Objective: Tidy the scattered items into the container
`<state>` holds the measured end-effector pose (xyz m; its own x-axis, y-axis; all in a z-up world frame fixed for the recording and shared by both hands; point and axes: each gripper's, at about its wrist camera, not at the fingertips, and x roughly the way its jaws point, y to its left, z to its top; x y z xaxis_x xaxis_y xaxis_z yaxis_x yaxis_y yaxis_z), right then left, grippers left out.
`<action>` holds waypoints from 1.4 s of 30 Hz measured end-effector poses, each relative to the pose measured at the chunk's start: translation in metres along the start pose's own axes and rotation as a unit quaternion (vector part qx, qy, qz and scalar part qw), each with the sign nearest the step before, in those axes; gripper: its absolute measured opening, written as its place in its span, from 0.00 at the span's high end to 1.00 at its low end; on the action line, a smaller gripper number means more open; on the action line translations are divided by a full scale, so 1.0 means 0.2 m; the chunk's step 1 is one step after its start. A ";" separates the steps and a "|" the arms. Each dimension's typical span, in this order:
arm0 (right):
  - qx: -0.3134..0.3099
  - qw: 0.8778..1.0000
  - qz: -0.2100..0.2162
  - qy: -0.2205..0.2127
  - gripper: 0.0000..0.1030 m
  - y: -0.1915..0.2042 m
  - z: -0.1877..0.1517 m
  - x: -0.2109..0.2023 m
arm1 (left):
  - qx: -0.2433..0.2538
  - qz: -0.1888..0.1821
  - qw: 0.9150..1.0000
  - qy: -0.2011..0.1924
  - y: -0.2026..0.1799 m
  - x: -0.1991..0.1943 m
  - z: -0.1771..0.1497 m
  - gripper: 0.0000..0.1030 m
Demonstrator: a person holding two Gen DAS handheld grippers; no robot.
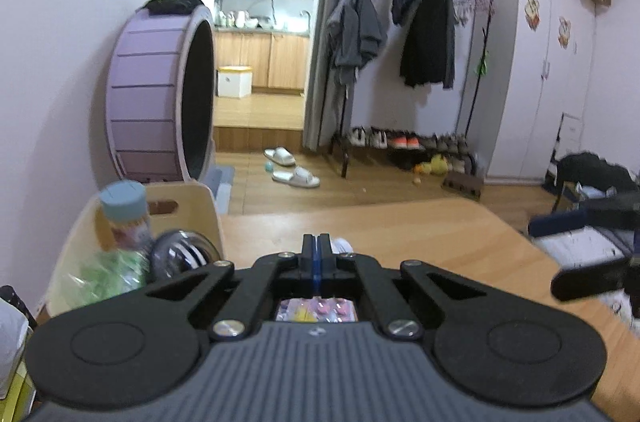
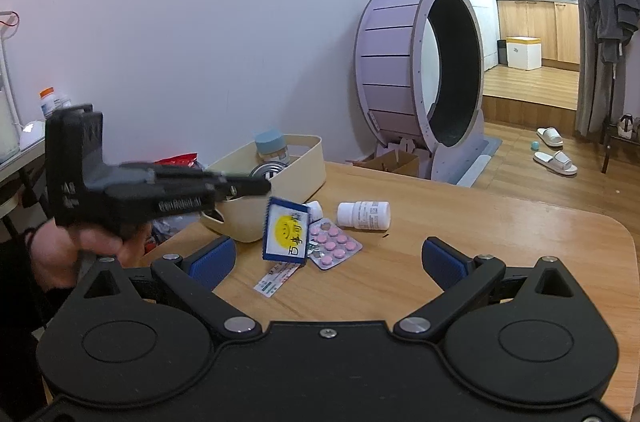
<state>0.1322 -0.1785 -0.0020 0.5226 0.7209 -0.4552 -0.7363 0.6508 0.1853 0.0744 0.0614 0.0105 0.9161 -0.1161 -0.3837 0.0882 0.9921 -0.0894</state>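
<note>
At the left we see a hand [image 2: 76, 246] holding the left gripper [image 2: 262, 187]; its fingers are clenched together, and they seem to pinch the top corner of a blue-edged sachet [image 2: 286, 232] with a yellow smiling face. The sachet hangs tilted above the table [image 2: 500, 254], just in front of the cream container [image 2: 304, 158]. The container stands at the far left edge of the table and holds a bottle with a light blue cap [image 2: 270, 144] and a metal can [image 2: 268, 171]. To the right lie a pink blister pack [image 2: 334, 248] and a white bottle [image 2: 364, 215] on its side. The right gripper [image 2: 328, 258] is released, with its blue pads [image 2: 212, 258] well apart.
</note>
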 end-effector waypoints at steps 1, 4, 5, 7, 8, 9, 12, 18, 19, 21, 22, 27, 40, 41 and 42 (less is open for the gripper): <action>-0.001 1.000 0.001 0.001 0.03 0.00 0.00 0.00 | -0.002 0.003 1.000 -0.006 0.01 -0.02 0.01 1.00; -0.001 1.000 0.004 0.002 0.03 0.01 0.00 0.00 | -0.014 0.012 1.000 -0.021 0.07 -0.07 0.06 1.00; -0.002 1.000 0.005 0.003 0.03 0.01 0.00 0.00 | -0.020 0.009 1.000 -0.019 0.09 -0.08 0.07 1.00; -0.002 1.000 0.006 0.004 0.03 0.02 0.00 0.01 | -0.023 -0.002 1.000 -0.009 0.11 -0.08 0.07 1.00; -0.002 1.000 0.006 0.005 0.03 0.02 0.00 0.01 | -0.022 -0.003 1.000 -0.005 0.11 -0.09 0.07 1.00; -0.002 1.000 0.006 0.005 0.03 0.02 0.00 0.01 | -0.023 -0.007 1.000 0.009 0.11 -0.08 0.07 1.00; 0.000 1.000 0.007 0.006 0.03 0.02 0.00 0.02 | -0.034 -0.012 0.999 0.035 0.10 -0.06 0.04 0.96; 0.003 1.000 0.011 0.008 0.03 0.03 0.00 0.03 | -0.024 -0.014 0.997 0.073 0.09 -0.04 -0.03 0.92; 0.004 1.000 0.013 0.008 0.03 0.03 0.00 0.03 | -0.025 -0.013 0.997 0.078 0.10 -0.03 -0.04 0.91; 0.006 1.000 0.017 0.010 0.03 0.04 -0.01 0.04 | -0.027 -0.011 0.996 0.088 0.11 -0.02 -0.06 0.87; 0.008 1.000 0.020 0.011 0.03 0.04 -0.01 0.04 | -0.027 -0.009 0.995 0.092 0.11 -0.01 -0.08 0.85; 0.008 0.999 0.031 0.018 0.02 0.07 -0.02 0.06 | -0.031 -0.004 0.993 0.116 0.14 0.02 -0.14 0.59; 0.007 0.999 0.040 0.027 0.00 0.11 -0.03 0.06 | -0.057 -0.001 0.988 0.143 0.22 0.10 -0.25 0.54; 0.007 0.999 0.041 0.027 0.00 0.11 -0.03 0.06 | -0.060 -0.001 0.988 0.143 0.23 0.11 -0.26 0.54; 0.007 0.999 0.041 0.027 0.00 0.11 -0.03 0.06 | -0.062 -0.002 0.988 0.143 0.23 0.11 -0.27 0.53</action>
<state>0.1211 -0.1567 -0.0084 0.4368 0.7576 -0.4850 -0.7690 0.5942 0.2357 0.0785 0.1025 -0.0514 0.7662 -0.1460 -0.6258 0.0259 0.9801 -0.1971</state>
